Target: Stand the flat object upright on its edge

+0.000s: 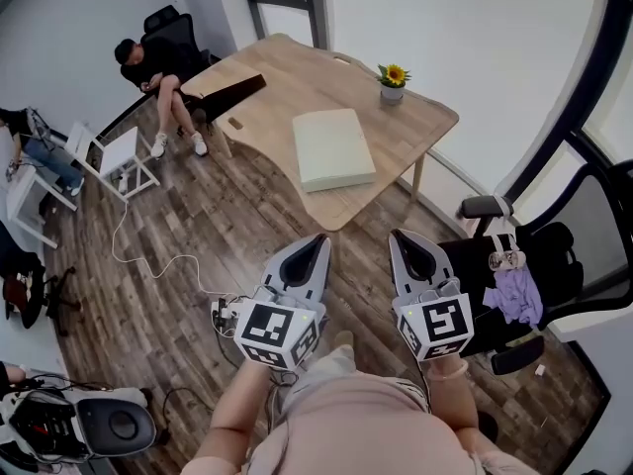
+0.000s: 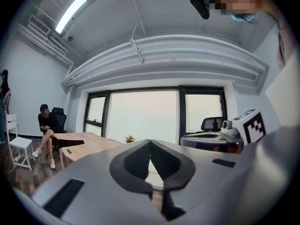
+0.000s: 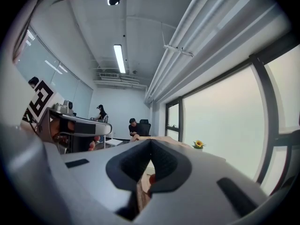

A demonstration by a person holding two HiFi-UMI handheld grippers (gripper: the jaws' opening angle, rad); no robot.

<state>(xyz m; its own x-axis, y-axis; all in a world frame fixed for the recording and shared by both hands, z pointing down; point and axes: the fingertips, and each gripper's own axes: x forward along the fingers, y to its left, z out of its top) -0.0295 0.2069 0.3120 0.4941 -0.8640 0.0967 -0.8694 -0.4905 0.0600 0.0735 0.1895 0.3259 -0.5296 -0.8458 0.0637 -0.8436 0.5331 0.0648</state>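
Observation:
The flat object is a pale cream pad lying flat on the wooden table, near its front edge. Both grippers hover over the floor, short of the table and pointing toward it. My left gripper is shut with nothing between its jaws, and my right gripper beside it is shut and empty too. In the left gripper view the closed jaws meet at a point, with the table beyond. The right gripper view shows its jaws pressed together likewise.
A potted sunflower stands at the table's far right, and a dark flat item lies at its left end. A person sits beyond the table. A black office chair with purple cloth stands right. A white chair and floor cable are left.

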